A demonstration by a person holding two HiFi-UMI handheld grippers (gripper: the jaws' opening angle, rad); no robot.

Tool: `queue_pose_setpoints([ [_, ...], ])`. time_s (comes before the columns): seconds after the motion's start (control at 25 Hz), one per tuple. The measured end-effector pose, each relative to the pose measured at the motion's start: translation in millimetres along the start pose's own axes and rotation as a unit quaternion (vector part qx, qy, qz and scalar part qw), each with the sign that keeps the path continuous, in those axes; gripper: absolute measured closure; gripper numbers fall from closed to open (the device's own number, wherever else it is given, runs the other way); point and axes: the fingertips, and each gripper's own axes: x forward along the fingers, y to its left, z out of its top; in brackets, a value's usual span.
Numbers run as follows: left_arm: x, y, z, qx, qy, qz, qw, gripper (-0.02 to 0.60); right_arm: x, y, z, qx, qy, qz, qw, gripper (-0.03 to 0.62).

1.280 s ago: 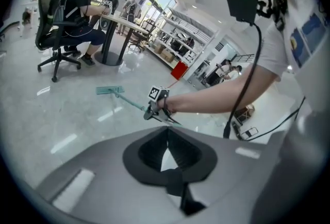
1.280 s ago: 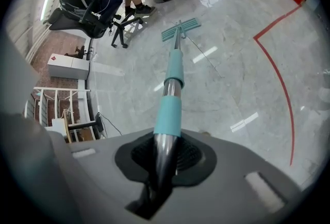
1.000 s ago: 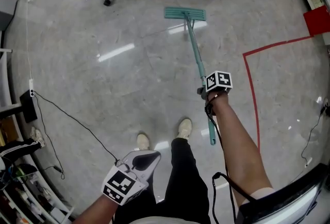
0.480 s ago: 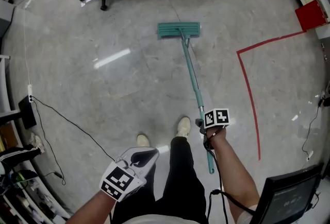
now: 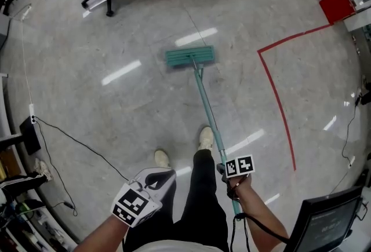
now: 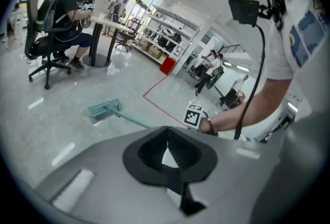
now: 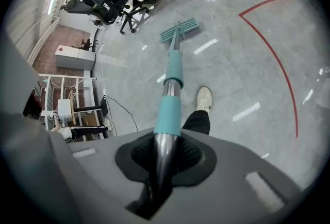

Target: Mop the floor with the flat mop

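A: Two tools are carried; how is each one set?

B: The right hand-held gripper (image 7: 160, 158) is clamped on the handle (image 7: 169, 109) of the flat mop (image 5: 208, 109), near its upper end. The left hand-held gripper (image 6: 166, 152) is pressed together with nothing in it, and is held low beside the person's leg (image 5: 200, 198).

A: Where is the mop head (image 5: 190, 56) found?

B: It is laid flat on the grey floor (image 5: 116, 112), ahead of the feet, well left of the red tape line (image 5: 277, 100).

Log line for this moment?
right hand-held gripper: shut on mop handle | left hand-held gripper: shut, empty | mop head: flat on floor
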Motion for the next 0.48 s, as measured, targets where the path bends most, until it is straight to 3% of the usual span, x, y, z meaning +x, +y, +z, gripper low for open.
queue_pose_setpoints([
  [0.28, -9.7, -9.8, -14.0, 0.015, 0.003, -0.013, 0.9998, 0.578, 14.2, 2.2, -74.4, 0.005, 0.025, -0.011, 1.0, 0.548],
  [0.48, -17.8, -7.9, -18.1, 0.014, 0.007, 0.002, 0.9999, 0.578, 38.0, -1.4, -80.8, 0.005, 0.033, -0.016, 0.999, 0.548],
])
